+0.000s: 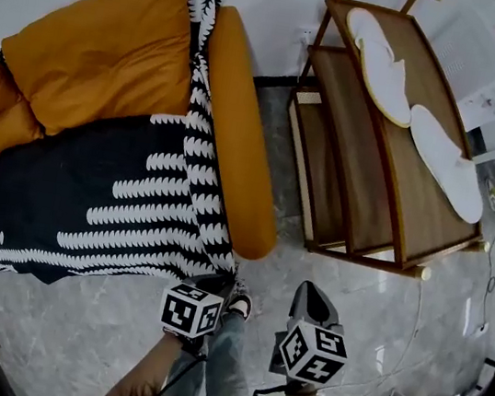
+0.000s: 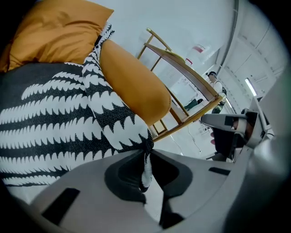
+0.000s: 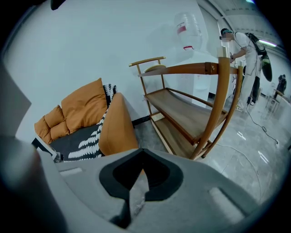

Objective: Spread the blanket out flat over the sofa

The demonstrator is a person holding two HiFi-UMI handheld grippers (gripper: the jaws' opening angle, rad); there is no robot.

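Head view, marker cubes (image 1: 191, 310) hide jaws, left claw (image 2: 146, 157) pinching blanket (image 2: 54, 118) corner, right claw (image 3: 138, 152) clenched empty.

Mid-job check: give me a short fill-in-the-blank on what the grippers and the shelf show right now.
The left gripper is shut on a corner of the black-and-white ____.
The right gripper is shut and holds ____.
The slippers on the wooden shelf are ____.
Missing: blanket; nothing; white.
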